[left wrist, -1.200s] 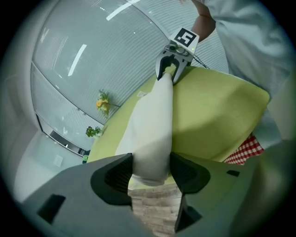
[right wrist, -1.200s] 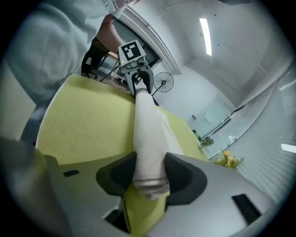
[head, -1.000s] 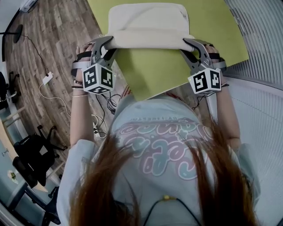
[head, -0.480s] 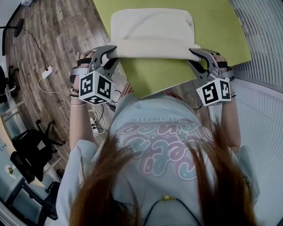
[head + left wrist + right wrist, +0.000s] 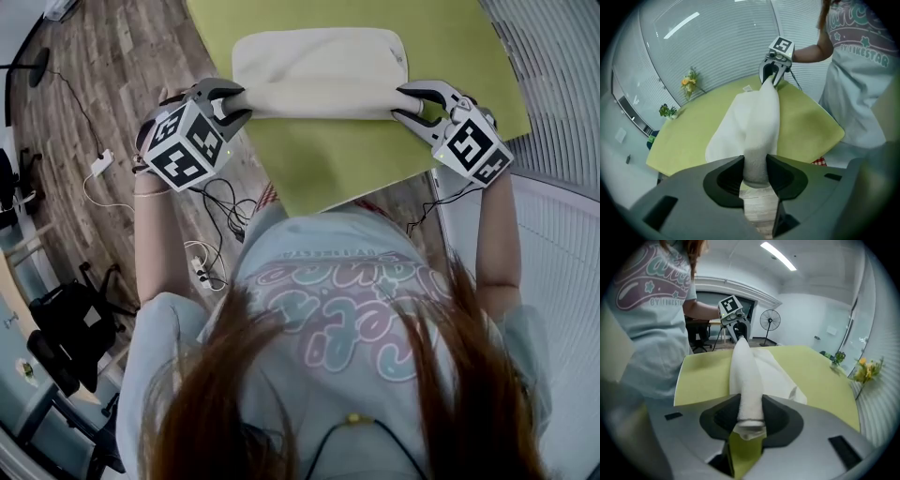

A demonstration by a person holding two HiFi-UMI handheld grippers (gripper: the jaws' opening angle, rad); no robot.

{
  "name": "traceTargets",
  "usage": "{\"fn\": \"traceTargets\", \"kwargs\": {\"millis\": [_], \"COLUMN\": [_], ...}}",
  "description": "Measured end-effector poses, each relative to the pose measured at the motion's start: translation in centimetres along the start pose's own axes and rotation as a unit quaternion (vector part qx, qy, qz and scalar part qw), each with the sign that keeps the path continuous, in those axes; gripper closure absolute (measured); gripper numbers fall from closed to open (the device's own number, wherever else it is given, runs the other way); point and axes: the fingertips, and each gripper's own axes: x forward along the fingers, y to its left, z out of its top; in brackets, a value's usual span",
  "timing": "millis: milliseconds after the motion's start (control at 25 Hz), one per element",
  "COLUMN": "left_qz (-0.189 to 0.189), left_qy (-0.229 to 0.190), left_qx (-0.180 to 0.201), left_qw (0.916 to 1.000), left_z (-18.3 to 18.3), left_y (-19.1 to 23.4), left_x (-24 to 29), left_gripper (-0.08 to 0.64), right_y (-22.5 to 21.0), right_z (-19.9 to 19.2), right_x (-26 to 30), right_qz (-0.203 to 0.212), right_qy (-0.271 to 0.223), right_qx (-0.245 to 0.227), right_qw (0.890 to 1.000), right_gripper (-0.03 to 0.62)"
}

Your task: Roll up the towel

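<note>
We are in the middle of the rolling itself. The towel point(image 5: 319, 56) lies on the green worktop point(image 5: 328, 164), at 12 o'clock from our body. Its near edge is already turned into a roll point(image 5: 319, 101) that runs across from 9 o'clock to 3 o'clock. Beyond the roll, toward 12 o'clock, a good stretch of towel lies flat, so we judge the job less than half done.

The left tongs point(image 5: 239, 105) pinch the 9 o'clock end of the roll. In the left gripper view the cloth fills the gap between the two jaws and both press on it. The right tongs point(image 5: 405, 101) pinch the 3 o'clock end in the same way. In the right gripper view the tip of the roll pokes a little past the jaws toward the camera, with the jaws tight against its sides. So neither pair is spread, and neither is closed on nothing. The roll looks fairly even from end to end. We cannot tell whether its middle rests on the worktop.

The next move, as we read it, is to turn both ends over together toward 12 o'clock, so that the roll climbs onto the flat part. That calls for equal pace on both sides, or the roll will go cone-shaped. It also calls for a light pull outward toward 9 and 3 o'clock to keep the layers snug. We expect to have to let go and take a fresh grip partway, and the roll could loosen then.
</note>
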Motion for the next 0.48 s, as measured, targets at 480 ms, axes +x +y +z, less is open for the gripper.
{"fn": "traceTargets", "kwargs": {"millis": [480], "left_qz": [0.024], "left_qy": [-0.023], "left_qx": [-0.053], "left_qw": [0.998], "left_z": [-0.1], "left_y": [4.6], "left_x": [0.0], "left_gripper": [0.4], "right_y": [-4.5], "right_z": [1.0], "right_x": [0.2], "right_qz": [-0.01], "right_qy": [-0.066], "right_qx": [0.089], "right_qw": [0.994], "right_gripper": [0.431]}}
